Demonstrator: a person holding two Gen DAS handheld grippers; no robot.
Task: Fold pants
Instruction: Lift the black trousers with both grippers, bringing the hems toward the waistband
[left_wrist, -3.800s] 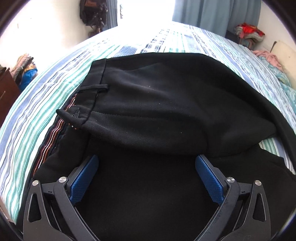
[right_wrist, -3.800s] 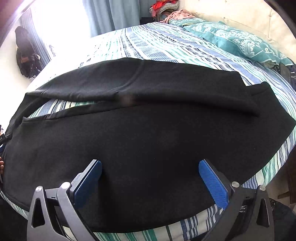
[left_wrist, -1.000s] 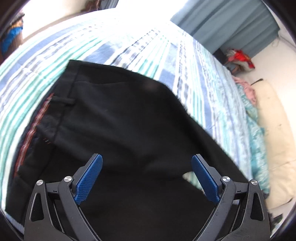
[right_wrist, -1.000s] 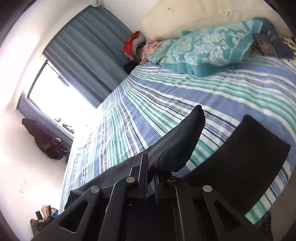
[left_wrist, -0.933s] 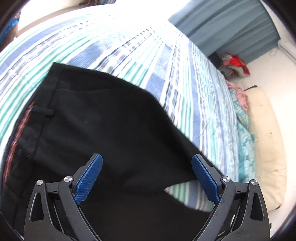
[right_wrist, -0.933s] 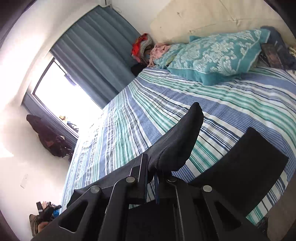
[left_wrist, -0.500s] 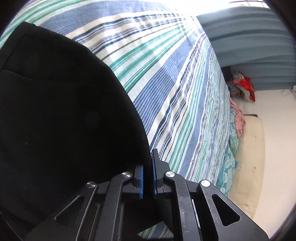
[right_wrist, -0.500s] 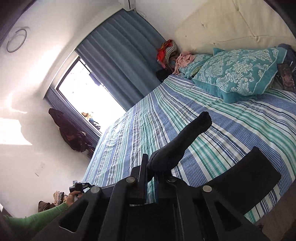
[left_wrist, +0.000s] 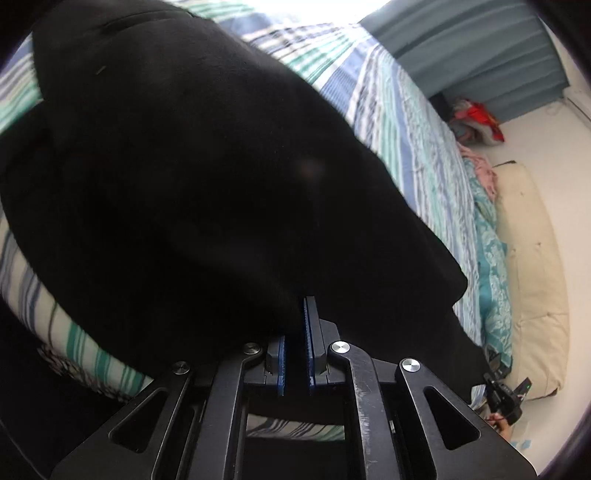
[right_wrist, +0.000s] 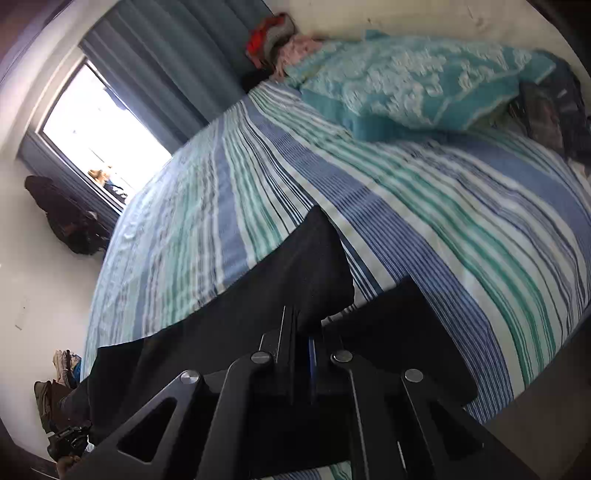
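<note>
Black pants (left_wrist: 207, 177) lie across a striped bed (left_wrist: 399, 122). In the left wrist view the cloth fills most of the picture, and my left gripper (left_wrist: 295, 325) is shut on a fold of it; the blue pads (left_wrist: 309, 332) pinch the fabric edge. In the right wrist view my right gripper (right_wrist: 301, 332) is shut on a leg end of the black pants (right_wrist: 306, 273), which rises in a peak above the jaws. A second leg (right_wrist: 402, 332) lies flat to the right of it.
The striped sheet (right_wrist: 424, 206) is bare beyond the pants. A teal patterned pillow (right_wrist: 417, 85) and a cream headboard (left_wrist: 535, 266) lie at the bed's head. Curtains (right_wrist: 184, 55) and a bright window (right_wrist: 99, 136) stand behind. The other gripper (left_wrist: 506, 398) shows at the lower right.
My left gripper went from wide open to shut on the pants fabric, then moved with it. My right gripper stayed shut on the leg end and sank toward the bed.
</note>
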